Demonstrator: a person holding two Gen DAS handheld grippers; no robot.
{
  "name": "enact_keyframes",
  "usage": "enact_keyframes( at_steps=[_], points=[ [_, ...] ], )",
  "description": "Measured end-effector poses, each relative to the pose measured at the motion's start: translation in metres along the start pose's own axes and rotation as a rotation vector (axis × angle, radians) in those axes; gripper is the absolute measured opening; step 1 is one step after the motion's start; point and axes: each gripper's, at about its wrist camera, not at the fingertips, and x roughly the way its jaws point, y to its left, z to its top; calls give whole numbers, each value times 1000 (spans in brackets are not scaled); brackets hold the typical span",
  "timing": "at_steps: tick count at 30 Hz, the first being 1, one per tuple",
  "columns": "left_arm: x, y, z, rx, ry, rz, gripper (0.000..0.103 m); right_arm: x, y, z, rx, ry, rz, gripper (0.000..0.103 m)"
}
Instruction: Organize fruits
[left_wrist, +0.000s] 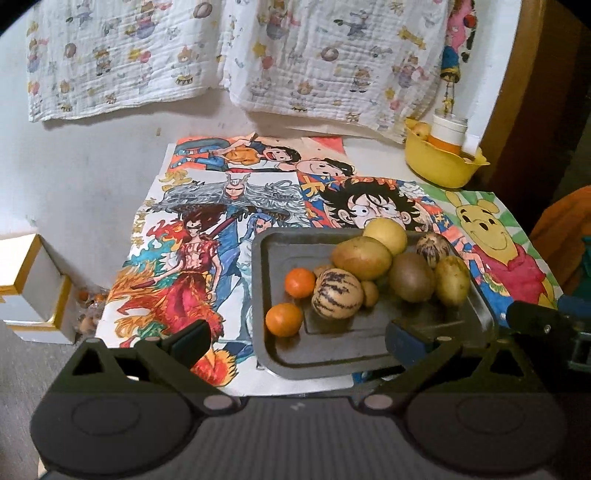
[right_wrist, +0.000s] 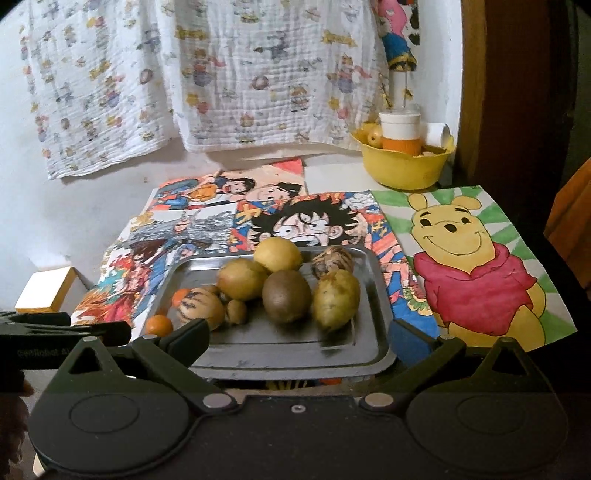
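Observation:
A grey metal tray (left_wrist: 280, 354) (right_wrist: 295, 354) sits on the table and holds several fruits: two small oranges (left_wrist: 283, 319) (right_wrist: 159, 325), a striped melon (left_wrist: 337, 298) (right_wrist: 199, 308), a brown kiwi (left_wrist: 410, 277) (right_wrist: 286, 295), yellow-green fruits (left_wrist: 361, 257) (right_wrist: 336, 299) and a yellow lemon (left_wrist: 385, 235) (right_wrist: 277, 254). My left gripper (left_wrist: 295, 341) is open and empty, just before the tray's near edge. My right gripper (right_wrist: 299, 341) is open and empty, also at the tray's near edge. The right gripper's body shows at the right edge of the left wrist view.
Colourful cartoon drawings (left_wrist: 207, 236) (right_wrist: 476, 266) cover the table. A yellow bowl (left_wrist: 439, 162) (right_wrist: 406, 166) with a white-and-orange cup stands at the back right. Printed cloth (left_wrist: 258, 55) hangs on the wall. White boxes (left_wrist: 33, 288) sit at the left, below the table.

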Motion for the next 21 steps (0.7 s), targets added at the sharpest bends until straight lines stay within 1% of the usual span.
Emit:
enact_keyframes(
  at_steps=[7, 14, 21],
  points=[
    [-18, 5, -11, 26, -16, -22, 102, -24, 9, -13, 24, -33, -19, 102],
    [-30, 6, -17, 60, -55, -40, 102, -32, 7, -20, 58, -51, -14, 102],
    [-32, 9, -22, 49, -71, -29, 102, -29, 5, -24, 66, -15, 13, 102]
  ],
)
